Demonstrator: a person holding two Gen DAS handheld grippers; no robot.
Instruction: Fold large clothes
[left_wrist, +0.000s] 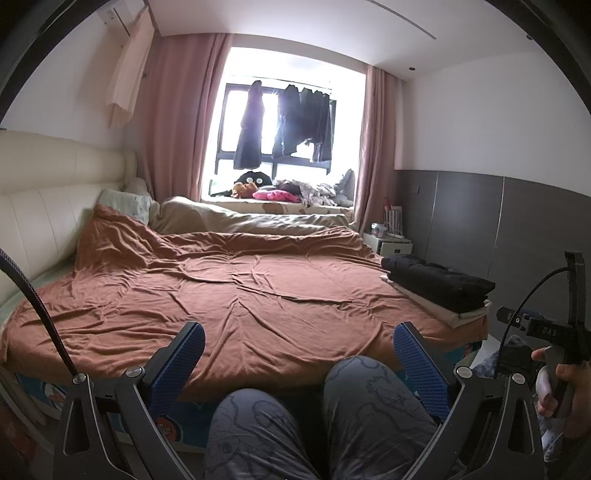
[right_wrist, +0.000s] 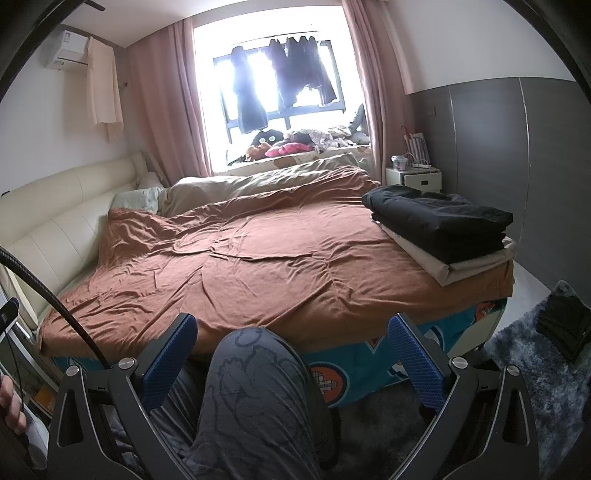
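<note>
A folded black garment (left_wrist: 439, 282) (right_wrist: 439, 221) lies on top of a folded cream one (left_wrist: 458, 315) (right_wrist: 443, 264) at the right corner of the bed. My left gripper (left_wrist: 299, 354) is open, held low above a person's knees (left_wrist: 354, 402) at the bed's near edge, nothing between its blue pads (left_wrist: 184, 365). My right gripper (right_wrist: 291, 350) is also open and empty, over one knee (right_wrist: 255, 384). In the left wrist view the right gripper's handle (left_wrist: 546, 332) shows at the far right in a hand (left_wrist: 565, 391). Another dark garment (right_wrist: 565, 326) lies on the rug.
A rust-brown cover (left_wrist: 236, 288) (right_wrist: 258, 247) spreads over the bed, with a beige duvet (right_wrist: 266, 179) behind and a cream headboard (left_wrist: 48, 206) on the left. Dark clothes (left_wrist: 288, 122) hang at the window. A white nightstand (right_wrist: 413, 177) stands at the right. A grey shaggy rug (right_wrist: 532, 373) covers the floor.
</note>
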